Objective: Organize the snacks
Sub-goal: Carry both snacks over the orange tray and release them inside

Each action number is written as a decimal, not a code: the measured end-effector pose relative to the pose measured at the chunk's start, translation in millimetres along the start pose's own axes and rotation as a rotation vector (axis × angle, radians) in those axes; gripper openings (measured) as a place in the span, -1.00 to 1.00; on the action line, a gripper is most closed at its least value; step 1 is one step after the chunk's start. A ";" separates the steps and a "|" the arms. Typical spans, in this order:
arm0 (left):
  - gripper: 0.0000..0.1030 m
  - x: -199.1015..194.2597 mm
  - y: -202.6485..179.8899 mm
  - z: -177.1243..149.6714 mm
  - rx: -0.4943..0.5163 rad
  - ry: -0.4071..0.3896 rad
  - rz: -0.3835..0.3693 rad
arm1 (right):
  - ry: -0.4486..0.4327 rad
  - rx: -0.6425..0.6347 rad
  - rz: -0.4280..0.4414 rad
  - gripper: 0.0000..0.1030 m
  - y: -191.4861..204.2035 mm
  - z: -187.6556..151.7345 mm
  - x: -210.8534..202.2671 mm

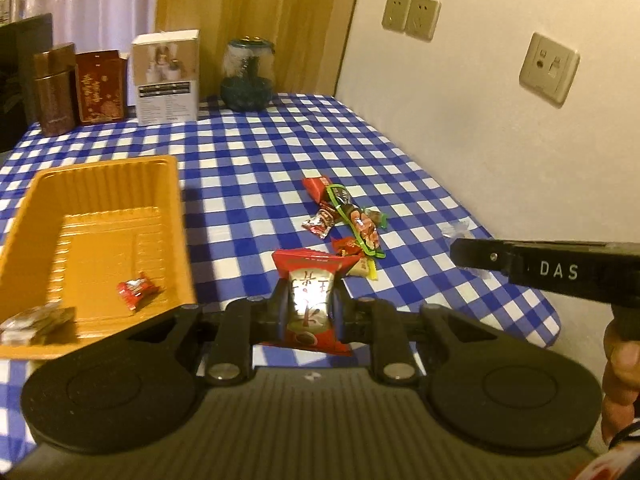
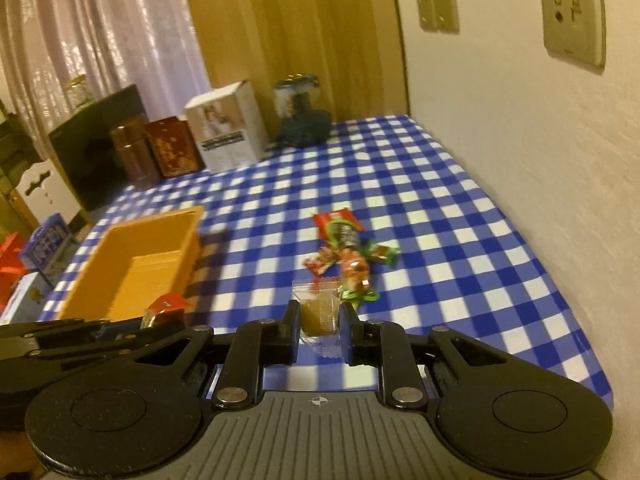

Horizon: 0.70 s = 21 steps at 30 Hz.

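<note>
Checkered tablecloth: left tongs clamp a red candy; only the right view shows right tongs gripping a clear packet.

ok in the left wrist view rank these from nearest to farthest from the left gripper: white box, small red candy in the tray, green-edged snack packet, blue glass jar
From the left gripper:
1. small red candy, in the orange tray, left and near.
2. green-edged snack packet, in the pile ahead, slightly right.
3. and 4. white box and blue glass jar, both at the table's far edge, too close to call.

Orange tray (blue-checked tablecloth)
</note>
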<state>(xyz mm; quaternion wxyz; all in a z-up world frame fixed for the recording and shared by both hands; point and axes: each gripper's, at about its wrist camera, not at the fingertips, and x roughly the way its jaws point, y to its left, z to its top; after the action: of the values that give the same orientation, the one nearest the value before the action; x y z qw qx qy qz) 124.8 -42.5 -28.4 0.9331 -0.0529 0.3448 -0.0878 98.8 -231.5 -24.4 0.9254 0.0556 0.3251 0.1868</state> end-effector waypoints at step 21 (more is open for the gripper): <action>-0.63 -93.1 109.4 -2.8 -0.100 -0.039 0.168 | 0.039 -0.090 0.188 -0.60 137.8 -6.7 6.6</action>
<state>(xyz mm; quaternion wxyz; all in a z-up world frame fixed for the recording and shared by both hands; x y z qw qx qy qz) 67.3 83.2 11.2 0.9398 -0.0719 0.3338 0.0089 56.7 -101.7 -2.5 0.8988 0.0405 0.3277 0.2883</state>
